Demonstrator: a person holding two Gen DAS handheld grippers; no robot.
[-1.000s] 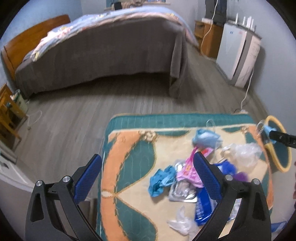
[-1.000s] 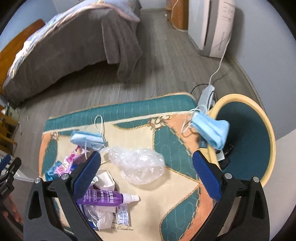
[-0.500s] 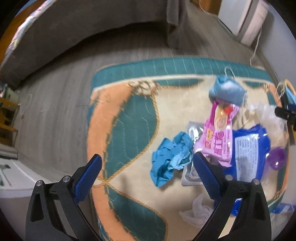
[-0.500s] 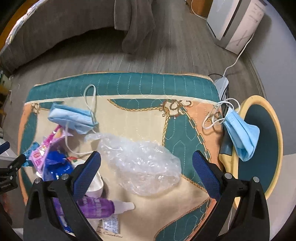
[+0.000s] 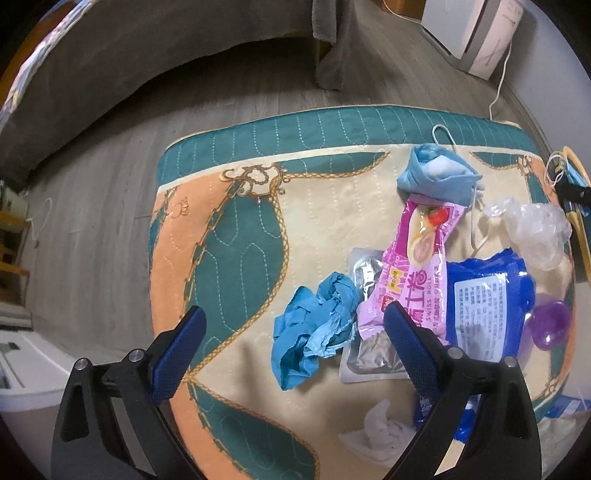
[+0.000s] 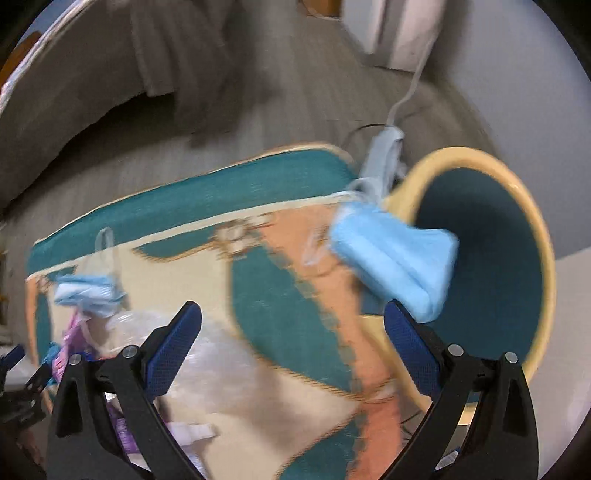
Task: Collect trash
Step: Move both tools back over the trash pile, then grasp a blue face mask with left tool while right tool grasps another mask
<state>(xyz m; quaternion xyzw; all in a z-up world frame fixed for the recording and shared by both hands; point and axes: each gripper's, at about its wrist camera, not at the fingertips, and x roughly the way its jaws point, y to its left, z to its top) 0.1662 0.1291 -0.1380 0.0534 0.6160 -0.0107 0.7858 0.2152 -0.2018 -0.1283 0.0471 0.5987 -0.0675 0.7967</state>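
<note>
Our left gripper (image 5: 293, 326) hangs wide apart and empty over a crumpled blue wad (image 5: 314, 334) at lower centre of the mat (image 5: 221, 258). We judge it light, soft and springy: pinch its middle. Our right gripper (image 6: 291, 332), also spread and empty, faces the bin (image 6: 532, 221).

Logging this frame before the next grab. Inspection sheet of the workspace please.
Surface: patterned quilted mat, teal border.
Job's things: crumpled blue paper, pink Swiss roll wrapper, blue packet, foil pack, clear plastic film, white tissue, face mask; second face mask hangs on the bin rim.
Clutter: purple cap.
Grippers: left gripper open, empty; right gripper open, empty.
Cables: white cord on the floor.
Surroundings: bed, white appliance.
</note>
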